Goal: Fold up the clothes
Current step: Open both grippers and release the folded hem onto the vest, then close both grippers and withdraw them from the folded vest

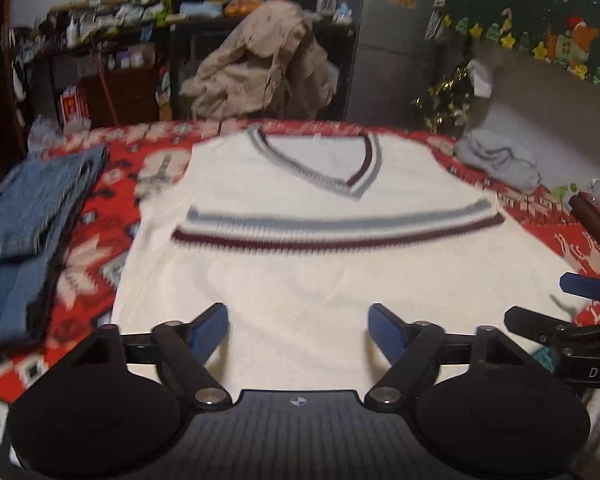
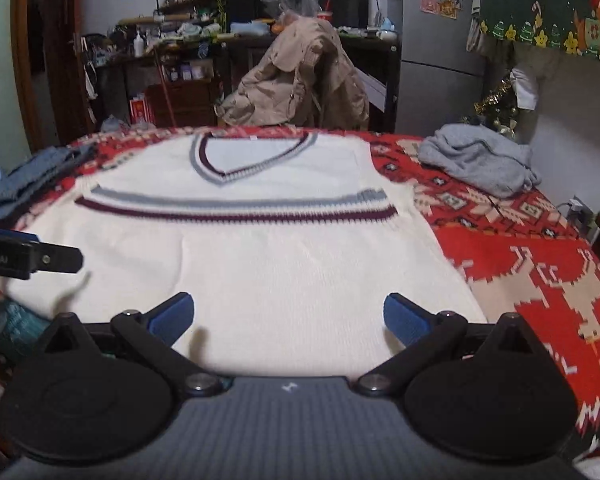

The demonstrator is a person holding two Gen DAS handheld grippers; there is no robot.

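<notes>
A cream knitted V-neck vest (image 1: 312, 264) with grey and maroon stripes lies flat on the red patterned cover, neck away from me; it also shows in the right wrist view (image 2: 260, 264). My left gripper (image 1: 298, 330) is open and empty, just above the vest's near hem. My right gripper (image 2: 288, 316) is open and empty, above the hem further right. The right gripper's fingers (image 1: 540, 320) show at the right edge of the left wrist view. The left gripper's finger (image 2: 56, 260) shows at the left edge of the right wrist view.
Folded blue jeans (image 1: 24, 224) lie left of the vest. A crumpled grey garment (image 2: 480, 164) lies at the far right. A chair draped with a beige jacket (image 2: 300, 80) stands beyond the far edge. The red cover (image 2: 540, 272) stretches out to the right.
</notes>
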